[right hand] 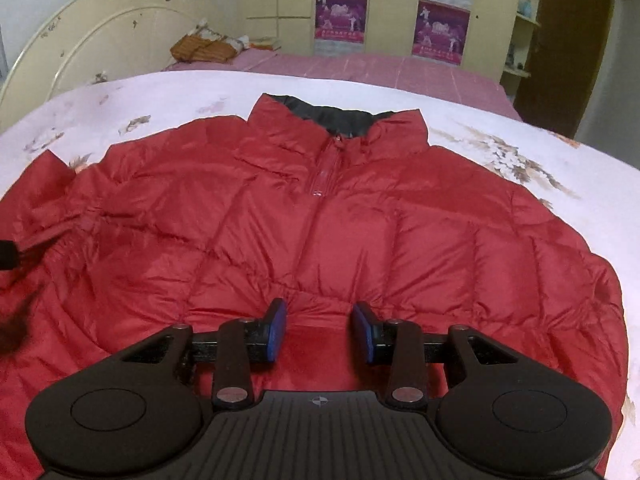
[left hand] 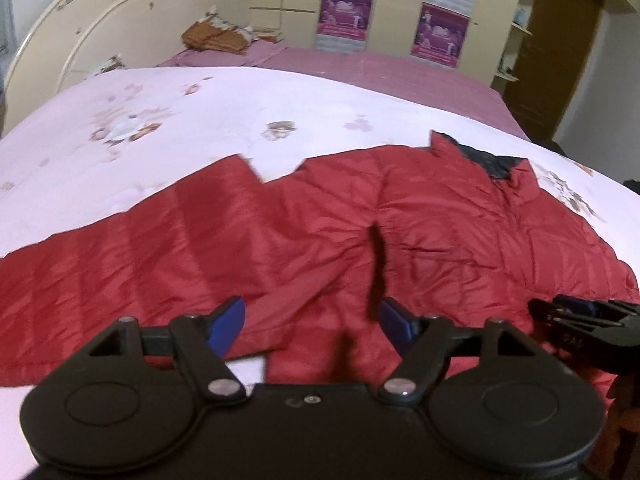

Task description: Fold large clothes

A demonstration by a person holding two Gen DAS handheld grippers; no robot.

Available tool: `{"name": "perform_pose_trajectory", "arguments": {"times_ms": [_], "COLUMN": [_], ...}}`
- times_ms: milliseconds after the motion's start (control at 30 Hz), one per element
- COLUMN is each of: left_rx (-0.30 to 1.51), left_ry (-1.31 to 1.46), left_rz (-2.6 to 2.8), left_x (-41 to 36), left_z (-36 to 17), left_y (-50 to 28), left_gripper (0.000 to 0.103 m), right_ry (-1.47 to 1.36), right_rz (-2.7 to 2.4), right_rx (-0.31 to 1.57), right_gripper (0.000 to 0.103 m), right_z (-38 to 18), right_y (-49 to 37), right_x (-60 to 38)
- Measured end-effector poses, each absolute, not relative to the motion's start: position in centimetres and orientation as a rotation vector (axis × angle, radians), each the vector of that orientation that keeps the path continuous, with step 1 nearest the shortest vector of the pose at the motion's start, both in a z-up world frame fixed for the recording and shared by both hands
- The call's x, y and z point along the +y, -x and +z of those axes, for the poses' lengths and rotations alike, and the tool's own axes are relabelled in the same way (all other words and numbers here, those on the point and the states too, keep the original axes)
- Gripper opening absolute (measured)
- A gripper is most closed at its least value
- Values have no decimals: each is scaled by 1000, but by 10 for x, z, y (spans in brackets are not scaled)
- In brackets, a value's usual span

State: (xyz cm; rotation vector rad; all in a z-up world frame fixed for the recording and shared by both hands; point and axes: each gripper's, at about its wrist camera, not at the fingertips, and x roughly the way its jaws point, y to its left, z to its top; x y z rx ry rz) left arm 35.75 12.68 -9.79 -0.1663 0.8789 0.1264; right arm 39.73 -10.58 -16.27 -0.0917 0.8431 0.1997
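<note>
The red quilted puffer jacket (right hand: 320,216) lay spread flat, front up and zipped, on the bed's pale floral bedspread (left hand: 180,120), its dark-lined collar (right hand: 332,118) on the side farthest from both claws. In the left wrist view one sleeve (left hand: 132,240) stretched out ahead and to the left of the left claw (left hand: 312,326), while the body of the jacket ran off to that claw's right.

The left claw stood wide, its blue pads (left hand: 228,326) well apart and nothing between them; it hung above the jacket's lower edge near where sleeve and body meet. The right claw (right hand: 320,330) was narrower, its pads (right hand: 278,328) parted over the middle of the hem, directly below the zip line; red fabric showed in the gap, but the pads did not appear to press on it, so I judged it empty. Seen from the left wrist, the right claw (left hand: 580,320) sat just off to the right, low over the cloth.

The task looked to be at its opening: the garment was laid out and smoothed, with no fold made yet. The next move likely called for the left claw to drop onto the sleeve or side edge and pinch a single layer, then carry it across toward the zip. The puffy, slippery shell could slide out of a shallow pinch, so a deep bite on the seam seemed wise.
</note>
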Motion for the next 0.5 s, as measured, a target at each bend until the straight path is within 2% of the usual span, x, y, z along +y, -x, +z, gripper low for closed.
{"name": "perform_pose_trajectory", "arguments": {"times_ms": [233,500], "left_rx": [887,895], "left_ry": [219,331], "left_rz": [173,310], "left_x": [158,224], "left_z": [-96,-98], "left_y": [-337,-302], "left_gripper": [74,75], "right_ry": [51,21], "right_rz": [239,315], "right_rx": [810,831], "right_gripper": [37,38], "right_z": [-139,-136], "right_y": [-389,-389], "right_x": [-91,-52]}}
